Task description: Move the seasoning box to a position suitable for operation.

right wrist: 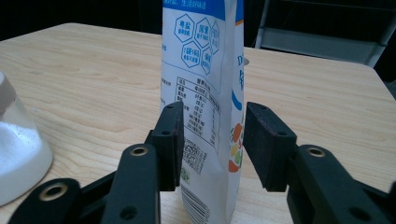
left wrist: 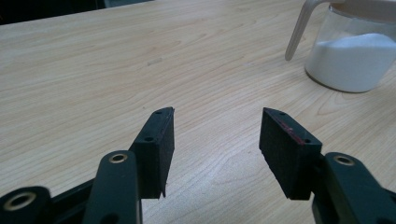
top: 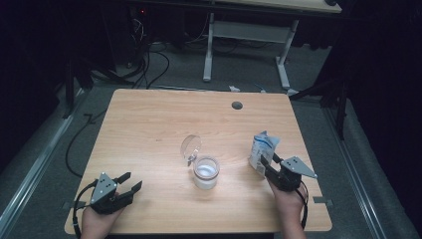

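Easing our right tongs (right wrist: 212,144), jaws apart around the standing bag (right wrist: 205,70), we back straight off (left tongs (left wrist: 215,140) idle, apart) without tipping it.

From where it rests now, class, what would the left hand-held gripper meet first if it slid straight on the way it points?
Probably nothing soon. The left hand-held gripper stands open over bare table, and the clear jar of white powder sits off to the right of its line. Depth is hard to judge, so a close pass by the jar is possible.

Overhead light fell evenly on the table (top: 149,129); the surroundings were dark. The high view was soft and grainy; near jaws slightly blurred.
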Tool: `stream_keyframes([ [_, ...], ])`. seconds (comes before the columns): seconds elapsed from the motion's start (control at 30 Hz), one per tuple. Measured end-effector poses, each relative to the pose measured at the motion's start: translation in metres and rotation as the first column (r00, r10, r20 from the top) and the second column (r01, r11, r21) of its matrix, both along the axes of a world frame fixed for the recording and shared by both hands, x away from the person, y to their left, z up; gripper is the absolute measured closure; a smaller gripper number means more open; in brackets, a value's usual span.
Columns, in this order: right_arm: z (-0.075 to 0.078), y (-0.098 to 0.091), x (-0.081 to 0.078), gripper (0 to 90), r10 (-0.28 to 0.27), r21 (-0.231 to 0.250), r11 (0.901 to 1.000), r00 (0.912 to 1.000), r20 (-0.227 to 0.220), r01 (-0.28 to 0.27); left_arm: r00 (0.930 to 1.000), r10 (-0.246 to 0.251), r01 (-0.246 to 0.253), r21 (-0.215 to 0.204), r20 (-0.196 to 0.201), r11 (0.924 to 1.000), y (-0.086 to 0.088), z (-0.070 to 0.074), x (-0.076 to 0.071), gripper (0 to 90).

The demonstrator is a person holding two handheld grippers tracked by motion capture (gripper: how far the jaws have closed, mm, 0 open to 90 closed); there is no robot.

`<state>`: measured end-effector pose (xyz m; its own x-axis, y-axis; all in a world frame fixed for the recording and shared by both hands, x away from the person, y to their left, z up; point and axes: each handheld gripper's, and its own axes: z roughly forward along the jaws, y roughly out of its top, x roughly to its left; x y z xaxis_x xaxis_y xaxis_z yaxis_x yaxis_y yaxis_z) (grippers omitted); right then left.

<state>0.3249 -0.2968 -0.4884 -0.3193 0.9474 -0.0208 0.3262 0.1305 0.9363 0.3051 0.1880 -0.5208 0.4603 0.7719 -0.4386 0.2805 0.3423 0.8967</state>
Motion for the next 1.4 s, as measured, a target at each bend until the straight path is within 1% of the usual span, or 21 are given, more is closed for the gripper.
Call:
stream_keyframes([
  [0.13,0.000,0.000,-0.001,55.1,-0.013,0.003,0.9999,0.9999,-0.006,0.013,1.0000,0.001,-0.001,-0.007,0.000,1.0000,-0.001,0.001,0.001,45.5],
  [0.23,0.000,0.000,-0.003,54.7,-0.013,0.005,0.9999,0.9999,-0.003,0.013,1.0000,0.001,-0.001,-0.004,-0.001,1.0000,-0.003,0.001,0.003,45.4],
  [0.3,0.001,0.000,-0.004,54.2,-0.019,0.001,0.9998,0.9998,-0.005,0.019,1.0000,0.000,0.000,-0.004,-0.004,1.0000,-0.004,0.001,0.004,45.4],
  [0.37,0.000,0.000,-0.006,54.3,-0.025,-0.014,0.9996,0.9997,-0.004,0.025,1.0000,0.000,0.000,-0.002,-0.005,1.0000,-0.006,0.001,0.006,45.4],
  [0.4,0.000,0.000,-0.008,54.3,-0.028,-0.021,0.9994,0.9996,-0.004,0.028,1.0000,0.001,-0.001,-0.007,-0.007,1.0000,-0.007,0.002,0.007,45.4],
  [0.43,0.000,0.000,-0.008,54.3,-0.028,-0.021,0.9994,0.9996,-0.004,0.028,1.0000,0.001,-0.001,-0.007,-0.007,1.0000,-0.007,0.002,0.007,45.4],
  [0.57,0.001,-0.001,-0.013,54.8,-0.033,-0.017,0.9993,0.9994,-0.009,0.033,0.9999,0.000,-0.001,-0.007,-0.013,1.0000,-0.012,0.002,0.012,45.4],
  [0.6,0.000,-0.002,-0.017,54.8,-0.036,-0.020,0.9991,0.9993,-0.011,0.036,0.9998,-0.002,0.002,-0.003,-0.019,1.0000,-0.015,0.002,0.014,45.4],
  [0.7,0.000,-0.002,-0.020,54.8,-0.039,-0.026,0.9989,0.9992,-0.012,0.039,0.9998,-0.004,0.004,0.000,-0.022,1.0000,-0.019,0.001,0.016,45.4],
  [0.73,-0.001,-0.003,-0.023,54.8,-0.045,-0.025,0.9987,0.9989,-0.012,0.045,0.9997,-0.005,0.005,-0.003,-0.025,1.0000,-0.022,0.001,0.019,45.4],
  [0.77,-0.001,-0.003,-0.023,54.8,-0.045,-0.025,0.9987,0.9989,-0.012,0.045,0.9997,-0.005,0.005,-0.003,-0.025,1.0000,-0.022,0.001,0.019,45.4],
  [0.8,-0.001,-0.004,-0.026,54.4,-0.046,-0.033,0.9984,0.9988,-0.014,0.045,0.9995,-0.010,0.009,-0.008,-0.029,0.9999,-0.025,0.001,0.021,45.4],
  [0.9,-0.002,-0.004,-0.029,54.3,-0.049,-0.039,0.9981,0.9987,-0.017,0.048,0.9994,-0.016,0.016,-0.003,-0.030,0.9999,-0.027,0.001,0.024,45.5],
  [0.97,-0.004,-0.004,-0.033,54.3,-0.054,-0.041,0.9978,0.9981,-0.029,0.053,0.9993,-0.020,0.019,-0.007,-0.032,0.9998,-0.032,0.001,0.027,45.5],
  [1.03,-0.005,-0.005,-0.035,54.3,-0.057,-0.046,0.9974,0.9979,-0.032,0.055,0.9991,-0.024,0.023,-0.010,-0.035,0.9997,-0.034,0.001,0.029,45.5],
  [1.1,-0.006,-0.005,-0.036,54.3,-0.059,-0.049,0.9972,0.9978,-0.029,0.057,0.9991,-0.025,0.025,-0.009,-0.035,0.9996,-0.035,0.001,0.030,45.5],
  [1.13,-0.007,-0.005,-0.038,54.3,-0.057,-0.049,0.9973,0.9976,-0.039,0.055,0.9988,-0.030,0.029,-0.009,-0.038,0.9995,-0.037,0.001,0.031,45.5],
  [1.23,-0.008,-0.003,-0.041,54.3,-0.061,-0.054,0.9968,0.9972,-0.043,0.059,0.9987,-0.033,0.032,-0.010,-0.039,0.9994,-0.039,0.002,0.032,45.5],
  [1.37,-0.008,0.000,-0.044,54.3,-0.054,-0.063,0.9967,0.9975,-0.046,0.051,0.9988,-0.035,0.035,-0.015,-0.035,0.9993,-0.043,0.002,0.034,45.5],
  [1.4,-0.008,0.002,-0.046,53.9,-0.044,-0.075,0.9964,0.9981,-0.044,0.041,0.9986,-0.037,0.036,-0.020,-0.038,0.9991,-0.044,0.002,0.035,45.6],
])
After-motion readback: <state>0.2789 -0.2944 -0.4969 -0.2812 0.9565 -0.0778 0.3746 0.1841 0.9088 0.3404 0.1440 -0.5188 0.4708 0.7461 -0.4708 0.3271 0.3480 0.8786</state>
